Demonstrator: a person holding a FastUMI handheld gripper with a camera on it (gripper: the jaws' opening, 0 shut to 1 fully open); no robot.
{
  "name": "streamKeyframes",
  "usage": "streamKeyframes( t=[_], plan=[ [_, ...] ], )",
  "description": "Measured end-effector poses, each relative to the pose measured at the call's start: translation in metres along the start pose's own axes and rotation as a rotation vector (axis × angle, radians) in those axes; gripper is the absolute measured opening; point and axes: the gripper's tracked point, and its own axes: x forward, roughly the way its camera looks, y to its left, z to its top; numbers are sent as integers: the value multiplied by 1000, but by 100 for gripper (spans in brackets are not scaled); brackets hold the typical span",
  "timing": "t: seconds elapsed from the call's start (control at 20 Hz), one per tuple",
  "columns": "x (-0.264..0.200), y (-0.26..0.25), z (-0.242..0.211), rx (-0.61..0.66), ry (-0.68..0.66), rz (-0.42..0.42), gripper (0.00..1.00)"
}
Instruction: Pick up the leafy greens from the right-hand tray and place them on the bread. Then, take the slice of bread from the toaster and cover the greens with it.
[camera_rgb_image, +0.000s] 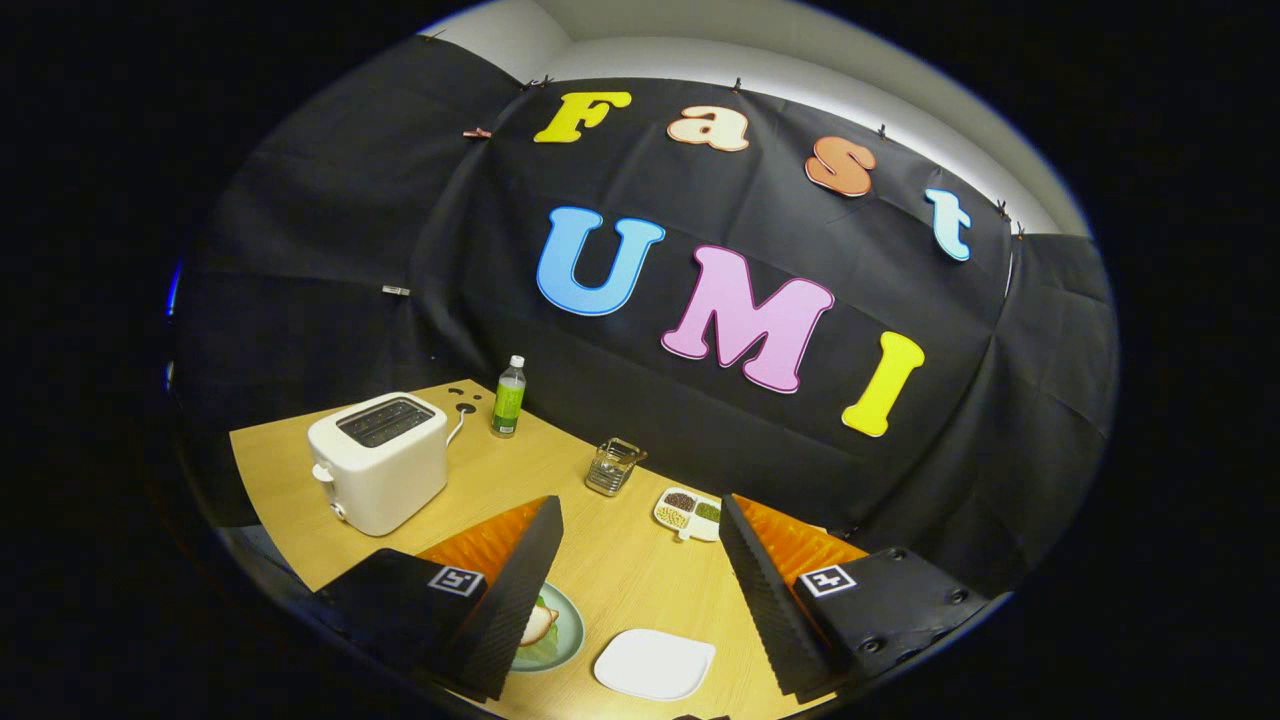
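Your gripper (635, 590) has its fingers spread wide and empty above the table (620, 560), with the white tray (655, 663) low between them. The round plate (562, 640) with greens and bread peeks from behind the left finger. The toaster (380, 460) stands beyond that finger, up and leftward; whether bread sits in its slots I cannot tell, so swing left.

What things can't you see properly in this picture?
- Green plate, gripper view: the left finger covers most of it, so the bread and greens on it are only partly seen.
- Toaster: slots too dark to tell whether bread is inside.
- Divided dish: its contents are too small to identify.
- Gripper: jaws open, holding nothing.
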Motion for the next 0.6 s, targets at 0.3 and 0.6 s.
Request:
streamKeyframes(
  t=[0.3, 0.6],
  plan=[
    [3, 5, -4, 13, 14, 3, 98],
    [6, 10, -5, 7, 19, 13, 98]
  ],
)
